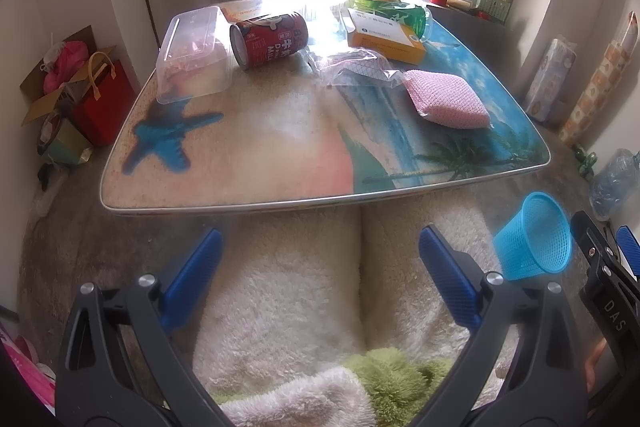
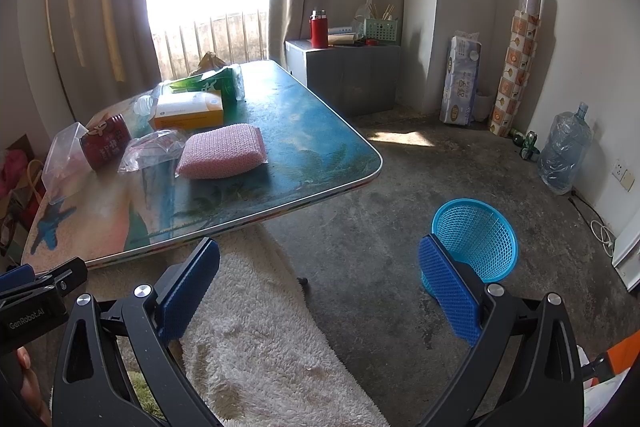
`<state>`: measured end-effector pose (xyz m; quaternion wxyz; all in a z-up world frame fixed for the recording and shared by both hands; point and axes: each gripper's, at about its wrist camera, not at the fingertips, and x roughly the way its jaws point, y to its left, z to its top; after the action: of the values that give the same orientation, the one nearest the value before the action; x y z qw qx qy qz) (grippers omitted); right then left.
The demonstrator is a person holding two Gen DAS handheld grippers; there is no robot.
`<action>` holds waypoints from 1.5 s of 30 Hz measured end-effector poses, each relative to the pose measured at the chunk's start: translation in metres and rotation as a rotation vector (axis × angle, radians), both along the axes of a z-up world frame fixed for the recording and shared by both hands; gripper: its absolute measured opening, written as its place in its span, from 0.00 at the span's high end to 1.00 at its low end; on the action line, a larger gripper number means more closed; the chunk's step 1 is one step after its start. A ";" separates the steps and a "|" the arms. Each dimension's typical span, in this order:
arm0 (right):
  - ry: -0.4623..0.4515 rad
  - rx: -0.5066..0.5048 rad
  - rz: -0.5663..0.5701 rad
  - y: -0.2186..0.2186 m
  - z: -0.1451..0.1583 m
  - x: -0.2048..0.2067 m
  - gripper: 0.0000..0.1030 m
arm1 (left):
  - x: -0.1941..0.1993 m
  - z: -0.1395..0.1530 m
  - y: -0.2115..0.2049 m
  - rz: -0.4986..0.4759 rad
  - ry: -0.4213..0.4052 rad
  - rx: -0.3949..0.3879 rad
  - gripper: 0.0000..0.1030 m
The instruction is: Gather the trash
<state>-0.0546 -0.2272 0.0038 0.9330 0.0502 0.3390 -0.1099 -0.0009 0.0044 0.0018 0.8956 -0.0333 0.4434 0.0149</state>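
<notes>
held left gripper (image 1: 320, 279) and right gripper (image 2: 320, 287) spread wide, empty, short of table (image 1: 280, 205) near edge. trash sat far side: red can (image 1: 269, 39), clear wrapper (image 1: 352, 69), orange box (image 1: 386, 41). blue basket (image 2: 476, 239) stood on floor right, likely as bin, within easy reach.

My left wrist camera sits low behind the left claw (image 1: 320, 279) and looks forward over the near edge of the surface (image 1: 320, 155), toward the window; the surface fills the middle of its view. My right wrist camera sits behind the right claw (image 2: 320, 287), further to the right, and faces more toward the room corner and the floor. Here the surface lies to the left, a bit farther away. Both views share the surface, the pink sponge (image 1: 448, 99) (image 2: 222, 151) and the blue basket (image 1: 532, 235) (image 2: 476, 239). Each camera also catches the other claw at its border.
</notes>
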 end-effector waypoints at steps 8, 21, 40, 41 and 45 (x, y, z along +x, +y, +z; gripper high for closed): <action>-0.014 0.002 0.009 0.005 0.002 0.004 0.06 | -0.003 0.000 -0.005 -0.042 -0.016 0.007 0.08; -0.017 0.019 0.048 0.016 0.002 0.041 0.06 | 0.027 0.000 0.013 -0.062 0.010 -0.053 0.08; 0.044 0.087 0.199 0.028 -0.006 0.126 0.06 | 0.116 -0.013 0.074 0.008 0.017 -0.188 0.08; 0.049 0.096 0.203 0.027 -0.008 0.130 0.06 | 0.119 -0.015 0.075 0.007 0.019 -0.170 0.08; 0.052 0.093 0.218 0.023 -0.009 0.142 0.06 | 0.129 -0.026 0.074 0.001 0.034 -0.091 0.08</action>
<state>0.0876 -0.2038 -0.0056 0.9270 0.0535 0.3711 0.0069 0.1276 0.0783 -0.0242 0.8855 -0.0742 0.4586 -0.0043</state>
